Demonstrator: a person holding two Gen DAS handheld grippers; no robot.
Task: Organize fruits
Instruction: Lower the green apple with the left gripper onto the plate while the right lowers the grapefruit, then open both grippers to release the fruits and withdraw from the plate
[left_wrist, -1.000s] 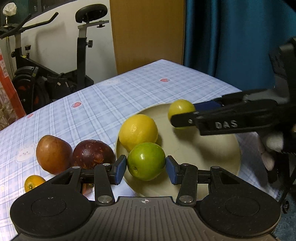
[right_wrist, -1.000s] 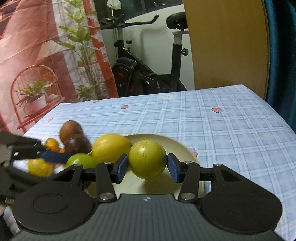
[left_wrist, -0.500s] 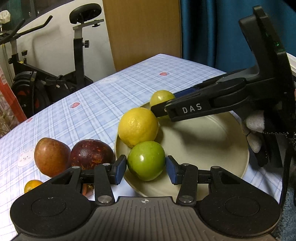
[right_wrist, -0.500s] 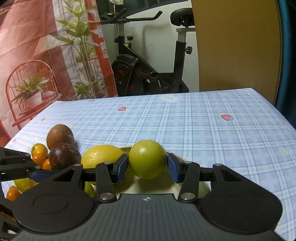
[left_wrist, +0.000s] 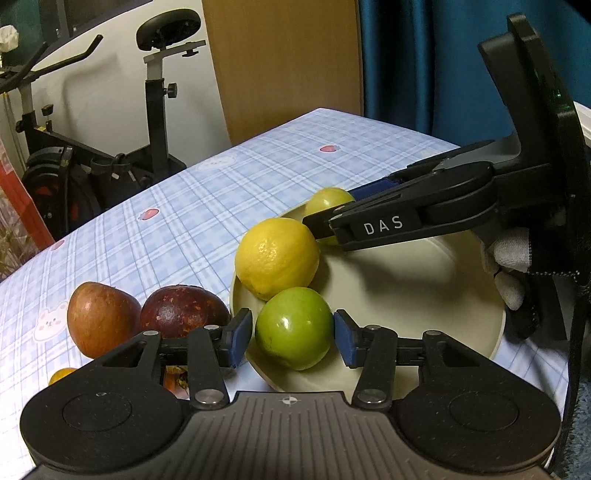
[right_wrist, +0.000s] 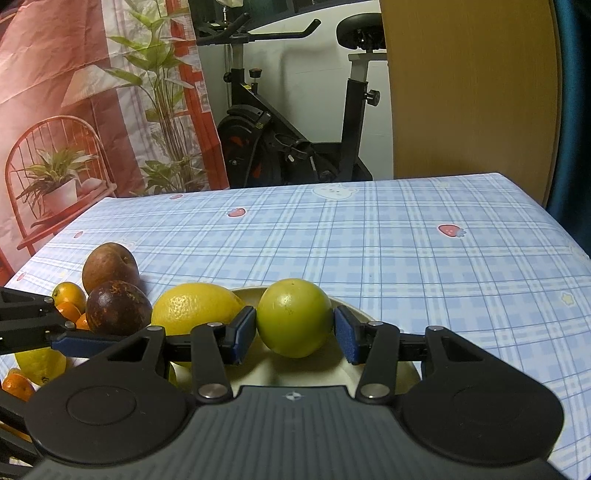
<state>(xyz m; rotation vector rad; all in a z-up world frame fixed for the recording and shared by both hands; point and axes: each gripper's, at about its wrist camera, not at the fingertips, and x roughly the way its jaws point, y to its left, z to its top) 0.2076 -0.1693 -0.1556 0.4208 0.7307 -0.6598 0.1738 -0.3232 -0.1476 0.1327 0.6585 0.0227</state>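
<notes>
While my left gripper (left_wrist: 293, 334) brackets the green fruit (left_wrist: 293, 328) at the near rim of the cream plate (left_wrist: 424, 295), small gaps show at both pads, so it is spread around it, not pinching. My right gripper (right_wrist: 294, 329) likewise frames the yellow-green fruit (right_wrist: 294, 317) on the plate's far side; I cannot tell whether its pads press. A lemon (left_wrist: 277, 257) lies between them, two brown fruits (left_wrist: 147, 317) on the table (left_wrist: 229, 192).
</notes>
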